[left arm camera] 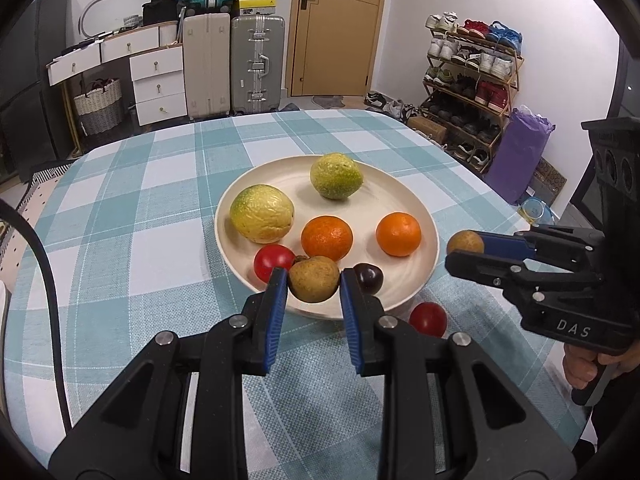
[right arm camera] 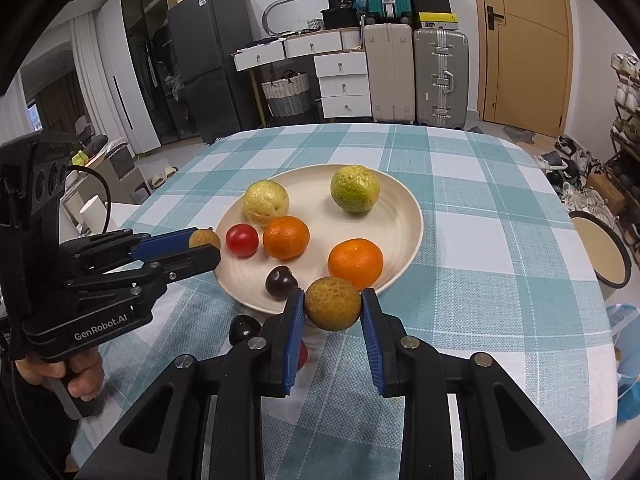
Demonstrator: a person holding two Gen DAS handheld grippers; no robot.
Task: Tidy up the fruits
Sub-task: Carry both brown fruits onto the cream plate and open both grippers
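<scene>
A cream plate on the checked tablecloth holds two yellow-green citrus fruits, two oranges, a red tomato and a dark cherry. My left gripper is shut on a small brown fruit over the plate's near rim. My right gripper is shut on a second brown fruit, just off the plate's right edge. A red tomato and a dark fruit lie on the cloth by the plate.
The table has rounded edges with bare cloth around the plate. Behind it stand suitcases, white drawers, a wooden door and a shoe rack. A person's hand holds each gripper's handle.
</scene>
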